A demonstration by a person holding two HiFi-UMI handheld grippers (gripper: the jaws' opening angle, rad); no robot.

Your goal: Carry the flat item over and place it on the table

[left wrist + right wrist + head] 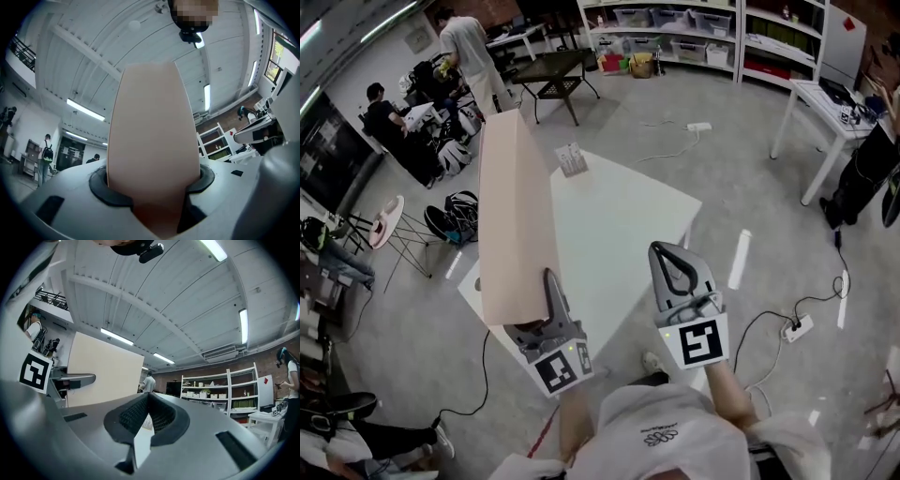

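Note:
A large beige flat board (514, 216) stands upright on its edge above the left side of the white table (623, 220). My left gripper (551, 281) is shut on the board's lower near edge. In the left gripper view the board (152, 136) fills the gap between the dark pads (105, 190) and rises toward the ceiling. My right gripper (675, 262) hovers over the table's near right part, shut and empty. In the right gripper view its mesh pads (161, 413) meet at the tip, and the board (103, 371) shows to the left.
A small box of papers (571, 159) sits at the table's far corner. Bags (455, 216) and a round stool (389, 220) lie left of the table. A dark table (553, 70), shelves (675, 28) and a white desk (825, 103) stand beyond. A power strip (797, 326) lies on the floor.

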